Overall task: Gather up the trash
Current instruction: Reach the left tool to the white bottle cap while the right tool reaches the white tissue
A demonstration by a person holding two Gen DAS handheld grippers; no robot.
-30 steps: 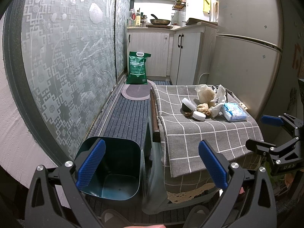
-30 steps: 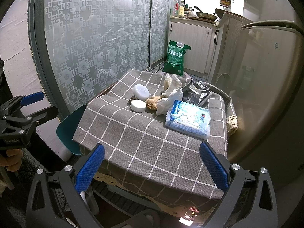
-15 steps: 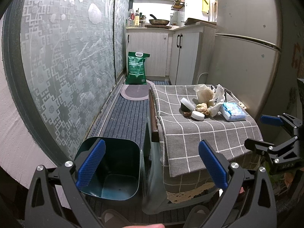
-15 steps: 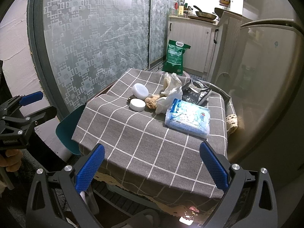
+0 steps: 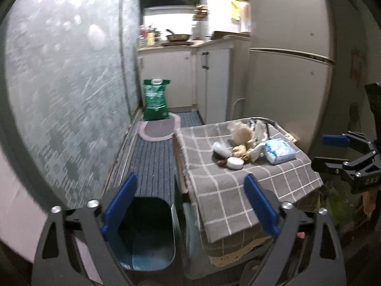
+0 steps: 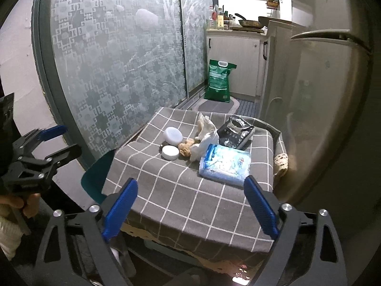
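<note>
The trash lies in a heap at the far end of the table's grey checked cloth (image 6: 181, 190): a crumpled white tissue (image 6: 206, 128), a brown lump (image 6: 185, 148), two white round lids (image 6: 170, 152), a blue wipes pack (image 6: 225, 164) and a black foil bag (image 6: 235, 131). My right gripper (image 6: 190, 181) hovers over the table's near edge, its jaws closing with nothing between them. My left gripper (image 5: 190, 181) hangs above the teal bin (image 5: 147, 226) beside the table, jaws also closing on nothing. The heap (image 5: 240, 150) is well ahead of both.
A patterned glass sliding door (image 6: 119, 71) runs along the left, and a fridge (image 5: 285, 83) stands close on the right. A green sack (image 5: 156, 100) and an oval mat (image 5: 157, 131) lie at the end of the striped floor runner, before the white cabinets (image 5: 214, 76).
Both grippers have lifted a little, so the table sits lower in each view. Their blue pads stand slightly closer together than before. The left view is now blurred.
</note>
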